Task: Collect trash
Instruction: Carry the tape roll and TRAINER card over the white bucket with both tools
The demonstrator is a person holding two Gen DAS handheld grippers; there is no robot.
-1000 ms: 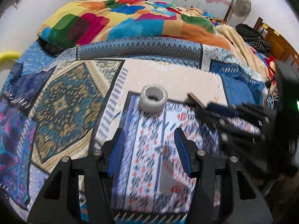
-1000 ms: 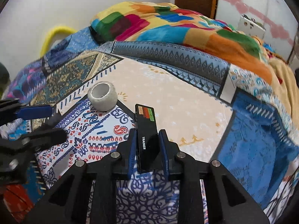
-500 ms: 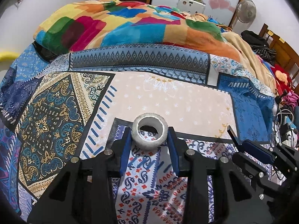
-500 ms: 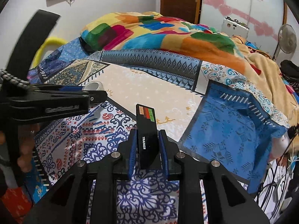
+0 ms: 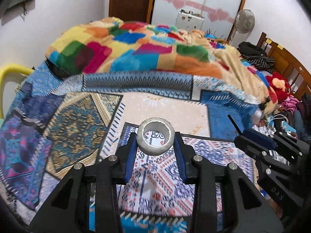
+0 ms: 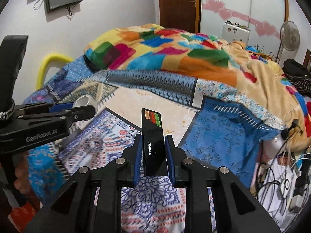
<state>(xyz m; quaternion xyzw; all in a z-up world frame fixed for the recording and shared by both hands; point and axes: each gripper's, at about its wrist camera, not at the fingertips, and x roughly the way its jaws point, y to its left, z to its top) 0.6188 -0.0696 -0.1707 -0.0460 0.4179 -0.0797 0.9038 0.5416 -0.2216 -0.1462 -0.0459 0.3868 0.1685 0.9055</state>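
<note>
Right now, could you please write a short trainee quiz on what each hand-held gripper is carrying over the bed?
1. True or false: the left hand-held gripper is shut on a tape roll.
2. What word is printed on the black box in the right hand-held gripper?
3. The tape roll is: A) lying on the bedspread, B) held above it, C) on the colourful blanket.

Key: 1 true. 2 TRAINER. 3 B.

Black gripper frames (image 5: 155,149), blue-padded fingers (image 6: 138,155), silver screws, white "GenRobot.AI" lettering.
</note>
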